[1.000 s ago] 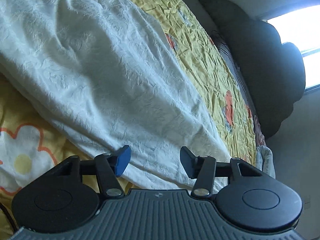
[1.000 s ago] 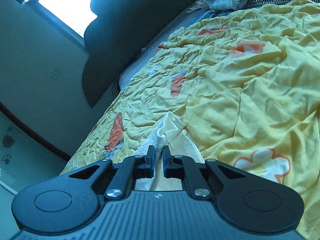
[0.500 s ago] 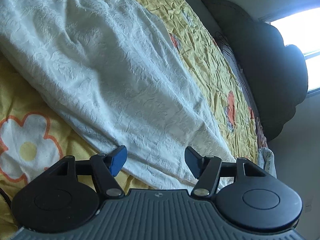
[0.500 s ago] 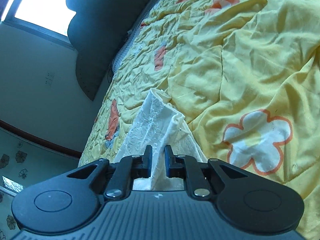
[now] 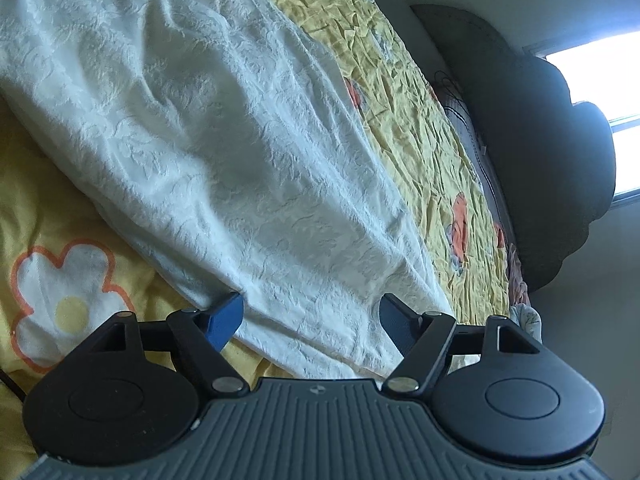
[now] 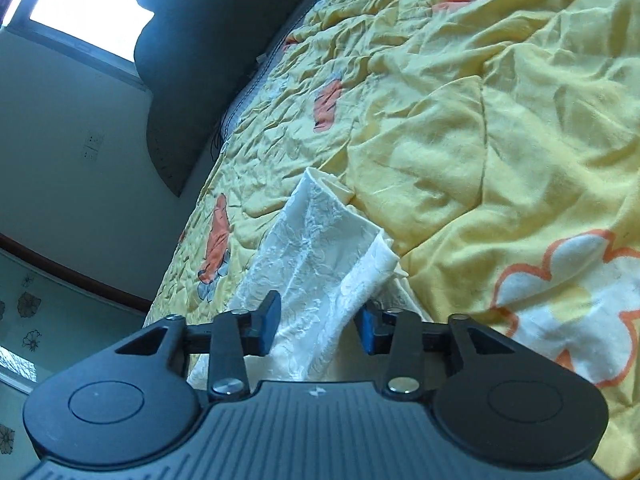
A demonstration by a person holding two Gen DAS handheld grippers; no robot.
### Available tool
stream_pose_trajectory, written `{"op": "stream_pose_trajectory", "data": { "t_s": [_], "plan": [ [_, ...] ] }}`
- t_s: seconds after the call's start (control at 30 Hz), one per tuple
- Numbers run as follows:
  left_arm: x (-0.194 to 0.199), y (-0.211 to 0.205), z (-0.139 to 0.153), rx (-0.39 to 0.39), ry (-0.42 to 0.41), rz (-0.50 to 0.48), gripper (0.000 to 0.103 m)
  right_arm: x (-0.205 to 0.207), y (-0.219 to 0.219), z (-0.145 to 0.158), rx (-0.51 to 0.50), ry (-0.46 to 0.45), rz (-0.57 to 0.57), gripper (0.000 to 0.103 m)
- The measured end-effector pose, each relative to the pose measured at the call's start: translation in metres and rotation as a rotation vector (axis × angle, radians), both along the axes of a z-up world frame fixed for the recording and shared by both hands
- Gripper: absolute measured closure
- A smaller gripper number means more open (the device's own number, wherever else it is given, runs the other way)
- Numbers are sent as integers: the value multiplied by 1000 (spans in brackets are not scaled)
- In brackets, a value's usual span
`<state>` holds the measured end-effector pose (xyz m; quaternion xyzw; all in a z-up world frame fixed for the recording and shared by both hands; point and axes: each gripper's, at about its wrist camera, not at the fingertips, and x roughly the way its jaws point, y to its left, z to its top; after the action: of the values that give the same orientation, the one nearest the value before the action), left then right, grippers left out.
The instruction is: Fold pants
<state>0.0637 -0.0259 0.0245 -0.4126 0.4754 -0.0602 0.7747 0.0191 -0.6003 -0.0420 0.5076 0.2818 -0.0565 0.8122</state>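
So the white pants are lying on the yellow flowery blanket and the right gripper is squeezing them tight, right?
Not quite. The right gripper is open: the right wrist view shows its fingers spread apart, with the white pants lying between them, not squeezed. The pants do lie on the yellow flowery blanket.

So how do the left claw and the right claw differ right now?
The left claw gapes wider than the right claw. The left faces a broad, flat spread of the white pants; the right faces a narrow, bunched end of the pants. Both are open, gripping nothing, with fabric showing between their fingers, over the yellow floral bedspread.
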Motion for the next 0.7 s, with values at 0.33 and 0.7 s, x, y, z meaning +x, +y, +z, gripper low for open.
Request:
{"op": "stream_pose_trajectory", "data": {
  "t_s": [0.33,0.7],
  "plan": [
    [-1,6,-2,-25,33,35,24,-19,-5,73,63,-272,-11,97],
    [3,18,-8,112,-19,49,100,-33,-5,50,70,-205,-36,97]
  ]
}}
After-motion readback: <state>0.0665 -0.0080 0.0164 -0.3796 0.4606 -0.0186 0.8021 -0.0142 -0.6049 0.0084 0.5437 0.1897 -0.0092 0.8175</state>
